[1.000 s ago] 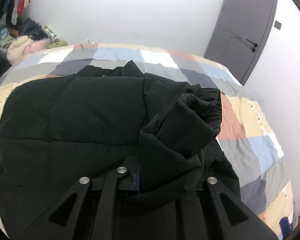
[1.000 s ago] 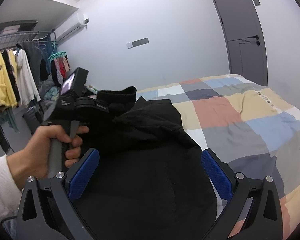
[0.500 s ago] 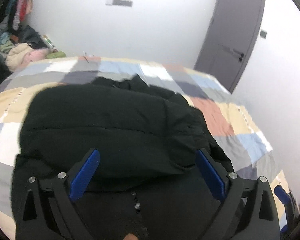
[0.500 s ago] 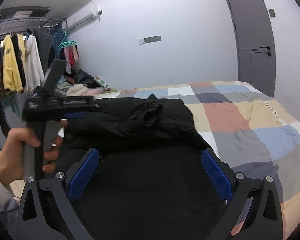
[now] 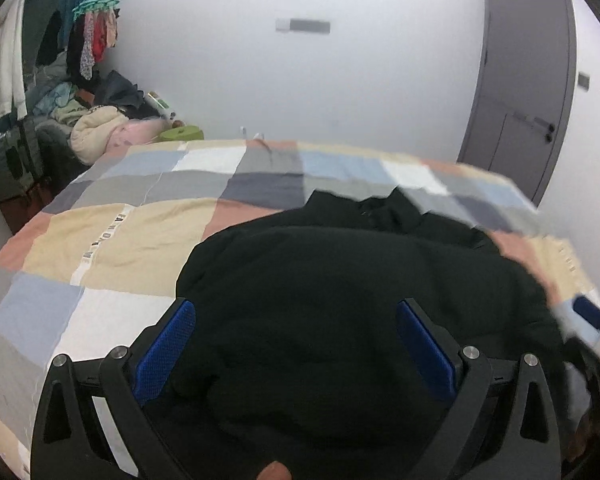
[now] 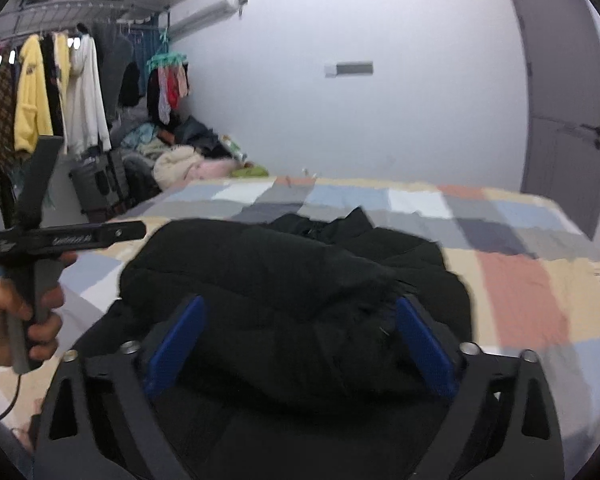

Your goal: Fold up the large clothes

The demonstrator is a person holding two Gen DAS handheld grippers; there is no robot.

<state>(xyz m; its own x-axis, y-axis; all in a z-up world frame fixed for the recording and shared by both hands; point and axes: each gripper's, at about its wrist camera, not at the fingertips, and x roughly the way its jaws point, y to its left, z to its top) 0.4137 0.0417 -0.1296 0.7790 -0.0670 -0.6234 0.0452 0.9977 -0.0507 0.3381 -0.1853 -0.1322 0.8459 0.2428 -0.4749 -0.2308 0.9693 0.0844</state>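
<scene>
A bulky black padded jacket lies on the patchwork quilt below the spread left gripper; the right gripper is closing over it, not yet pinching

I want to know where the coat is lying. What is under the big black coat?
The black coat lies on a bed with a patchwork cover of coloured squares. The squares show all around the coat. What lies right beneath it is covered, so it cannot be seen.
</scene>
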